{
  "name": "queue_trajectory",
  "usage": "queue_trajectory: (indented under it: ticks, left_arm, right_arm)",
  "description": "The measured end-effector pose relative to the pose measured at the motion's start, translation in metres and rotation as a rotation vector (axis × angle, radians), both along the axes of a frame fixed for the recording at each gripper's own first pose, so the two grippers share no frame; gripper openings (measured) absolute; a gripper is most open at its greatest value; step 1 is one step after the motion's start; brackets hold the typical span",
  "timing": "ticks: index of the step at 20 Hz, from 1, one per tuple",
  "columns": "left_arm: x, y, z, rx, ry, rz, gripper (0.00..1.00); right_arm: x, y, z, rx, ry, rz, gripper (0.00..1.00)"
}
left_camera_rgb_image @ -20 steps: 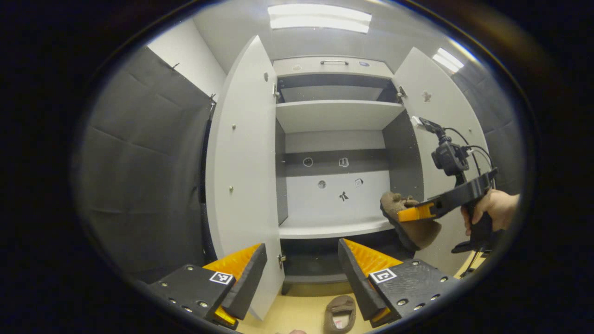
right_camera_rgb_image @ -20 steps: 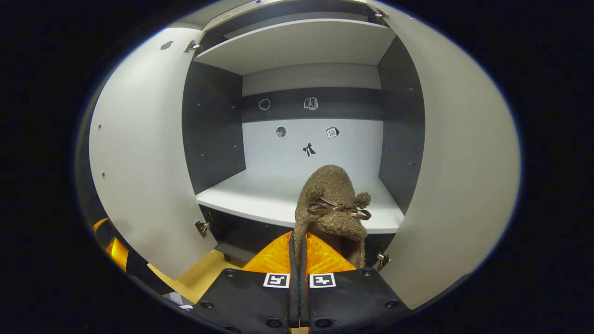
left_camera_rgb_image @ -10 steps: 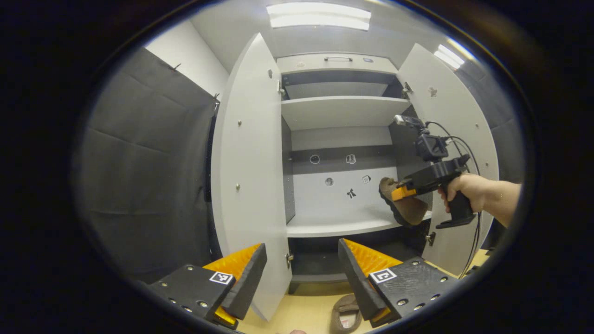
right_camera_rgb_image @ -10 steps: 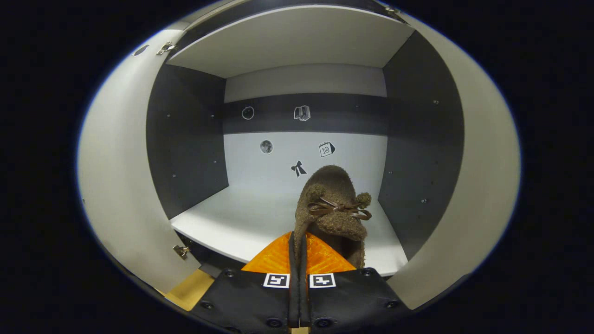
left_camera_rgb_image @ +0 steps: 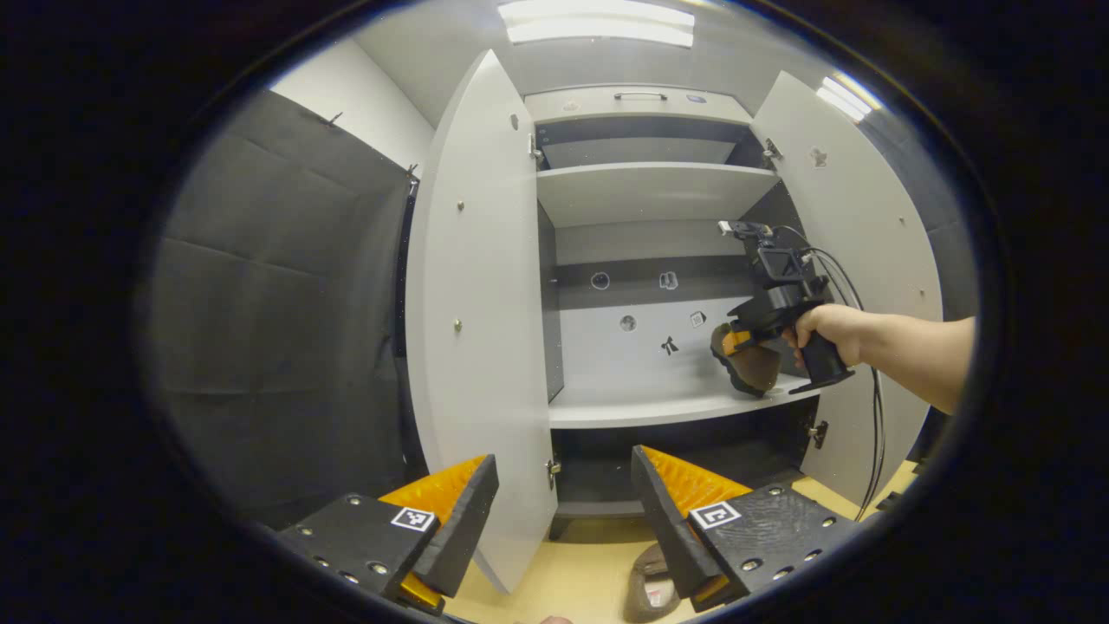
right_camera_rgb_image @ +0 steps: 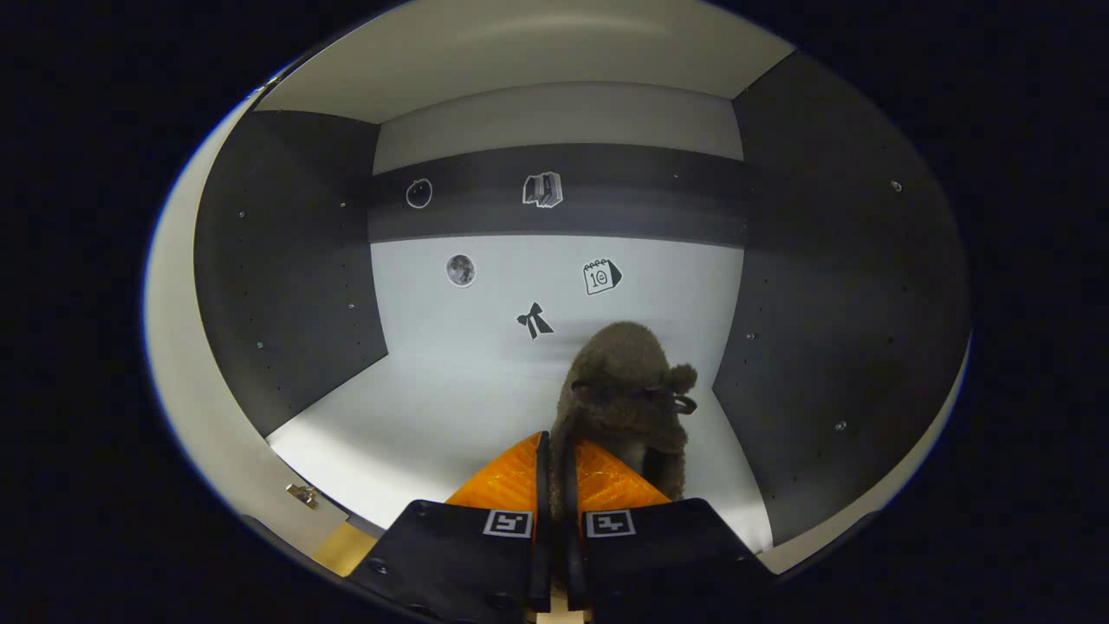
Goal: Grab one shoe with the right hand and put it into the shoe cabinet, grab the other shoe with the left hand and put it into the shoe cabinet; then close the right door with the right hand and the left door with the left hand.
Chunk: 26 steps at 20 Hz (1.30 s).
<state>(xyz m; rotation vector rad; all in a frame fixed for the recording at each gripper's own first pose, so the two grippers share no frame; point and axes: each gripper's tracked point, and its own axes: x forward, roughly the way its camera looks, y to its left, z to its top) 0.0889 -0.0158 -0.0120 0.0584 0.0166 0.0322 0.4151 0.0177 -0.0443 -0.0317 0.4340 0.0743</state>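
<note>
Standing open with both doors swung wide, the tall white shoe cabinet (left_camera_rgb_image: 485,286) takes the right gripper (right_camera_rgb_image: 554,485) inside, above its white middle shelf (right_camera_rgb_image: 416,407). Its jaws are clenched on the heel edge of a fuzzy brown slipper (right_camera_rgb_image: 628,390), whose long axis points away toward the far wall, toe ahead, on the shelf's right side. The left gripper (left_camera_rgb_image: 563,503) hangs released near the floor, just beside the second brown slipper (left_camera_rgb_image: 650,589).
</note>
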Motion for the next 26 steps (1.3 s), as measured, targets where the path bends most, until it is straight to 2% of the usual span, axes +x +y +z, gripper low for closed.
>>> queue_trajectory:
  ticks: [1, 2, 3, 4, 7, 8, 13, 14, 15, 16, 17, 23, 26]
  left_arm:
    - [0.0, 0.001, -0.001, -0.002, 0.003, 0.001, 0.9]
    - [0.001, 0.001, -0.002, -0.004, 0.006, 0.002, 0.9]
    - [0.002, 0.002, -0.004, -0.005, 0.009, 0.002, 0.9]
    - [0.002, 0.003, -0.005, -0.008, 0.011, 0.001, 0.9]
    - [0.005, 0.005, -0.01, -0.014, 0.021, -0.008, 0.9]
    - [0.006, 0.005, -0.014, -0.017, 0.028, -0.016, 0.98]
    - [0.014, -0.005, -0.037, -0.023, 0.082, -0.076, 0.82]
    - [0.016, -0.01, -0.044, -0.024, 0.097, -0.097, 0.82]
    - [0.017, -0.016, -0.052, -0.026, 0.115, -0.125, 0.82]
    - [0.019, -0.021, -0.06, -0.028, 0.133, -0.151, 0.9]
    - [0.02, -0.027, -0.069, -0.028, 0.153, -0.173, 0.9]
    - [0.016, -0.058, -0.156, 0.0, 0.341, -0.279, 0.9]
    - [0.011, -0.068, -0.202, 0.006, 0.43, -0.308, 0.9]
  right_arm:
    - [0.001, 0.0, 0.002, -0.006, -0.014, -0.001, 0.18]
    - [-0.001, 0.004, 0.007, 0.005, -0.027, 0.014, 0.19]
    - [-0.005, 0.009, 0.01, 0.012, -0.046, 0.028, 0.39]
    - [-0.009, 0.012, 0.016, 0.014, -0.074, 0.038, 0.51]
    - [-0.029, 0.008, 0.034, -0.003, -0.169, 0.033, 0.99]
    - [-0.039, 0.009, 0.041, -0.001, -0.198, 0.036, 0.99]
    - [-0.099, 0.006, 0.073, 0.0, -0.342, 0.04, 0.96]
    - [-0.113, 0.007, 0.078, 0.007, -0.362, 0.048, 0.99]
    - [-0.125, 0.007, 0.079, 0.011, -0.373, 0.05, 0.97]
    - [-0.138, 0.006, 0.08, 0.012, -0.382, 0.055, 0.96]
    - [-0.15, 0.005, 0.081, 0.01, -0.389, 0.058, 0.96]
    - [-0.214, -0.004, 0.08, 0.0, -0.455, 0.05, 0.99]
    - [-0.237, -0.01, 0.07, -0.034, -0.444, 0.04, 0.96]
